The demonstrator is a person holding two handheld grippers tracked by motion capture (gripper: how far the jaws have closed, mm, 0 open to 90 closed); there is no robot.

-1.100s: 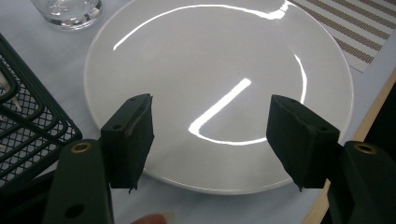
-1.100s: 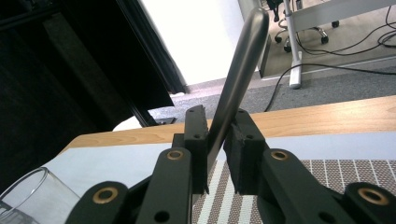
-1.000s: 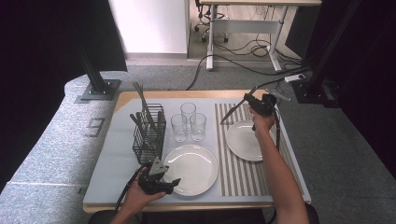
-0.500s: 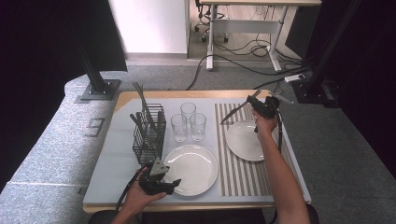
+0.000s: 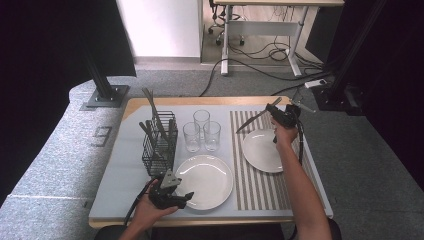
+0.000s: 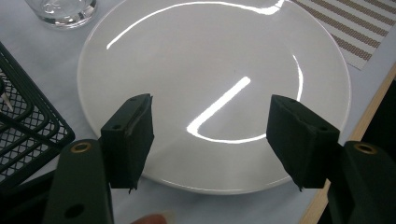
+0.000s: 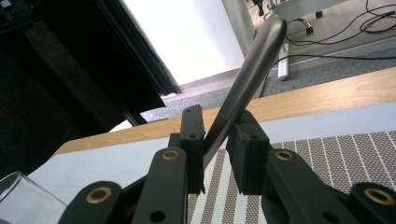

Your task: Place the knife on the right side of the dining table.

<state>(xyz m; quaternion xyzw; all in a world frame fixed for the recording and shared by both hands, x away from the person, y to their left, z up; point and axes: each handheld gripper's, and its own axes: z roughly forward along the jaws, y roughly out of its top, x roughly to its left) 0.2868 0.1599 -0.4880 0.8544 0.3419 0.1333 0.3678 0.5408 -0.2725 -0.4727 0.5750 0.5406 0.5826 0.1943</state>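
Utensil handle [image 7: 243, 79] between gripper [image 7: 219, 140] jaws

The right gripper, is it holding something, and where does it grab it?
The right gripper has a dark metal utensil between its jaws, gripped by the handle.

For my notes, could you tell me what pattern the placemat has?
Brown and white stripes; the placemat shows best in the high view.

3 glasses [image 5: 201, 131], cutlery basket [image 5: 159, 145], near plate [image 5: 206, 181], striped mat [image 5: 260, 185].
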